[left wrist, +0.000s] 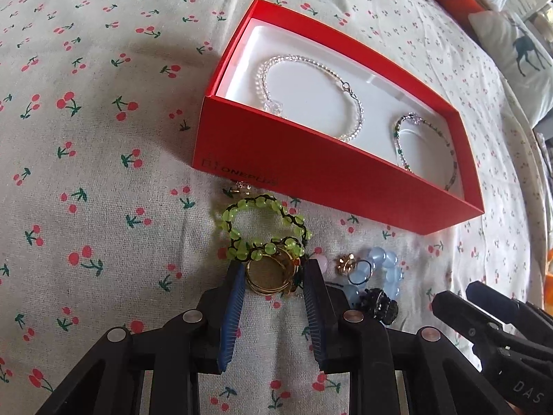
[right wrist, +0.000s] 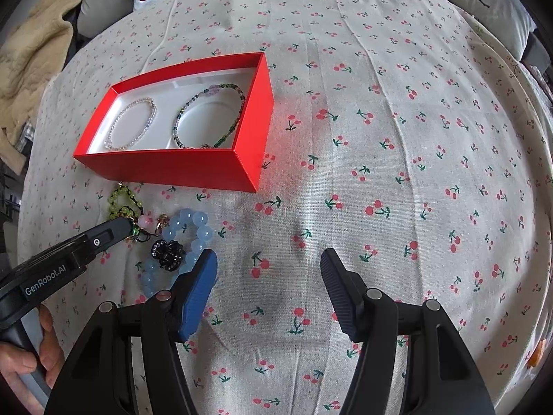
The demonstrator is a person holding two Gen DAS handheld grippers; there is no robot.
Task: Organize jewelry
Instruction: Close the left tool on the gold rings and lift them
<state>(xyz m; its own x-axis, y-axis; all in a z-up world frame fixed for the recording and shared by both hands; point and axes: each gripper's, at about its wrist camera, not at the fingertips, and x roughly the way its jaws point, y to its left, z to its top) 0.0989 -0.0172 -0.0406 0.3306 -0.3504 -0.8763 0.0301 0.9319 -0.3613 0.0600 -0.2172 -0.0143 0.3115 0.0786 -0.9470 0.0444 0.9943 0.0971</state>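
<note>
Jewelry is gathered into a red cardboard box (left wrist: pixel 311 169) with a white liner, ahead of the left jaws, where a clear crystal bead bracelet (left wrist: pixel 311 97) and a green-and-purple beaded necklace (left wrist: pixel 425 145) lie flat, kept apart so strands are not tangled. Gold metal rings (left wrist: pixel 271 276) are framed between the left gripper (left wrist: pixel 273 276) jaws, which are narrowed around them; firm contact cannot be told. A green bead bracelet (left wrist: pixel 262 230) lies just beyond the tips, its long axis running across them. The right gripper (right wrist: pixel 269 269) is held wide open and empty, a pale blue bead bracelet (right wrist: pixel 188 238) beside its left jaw.
</note>
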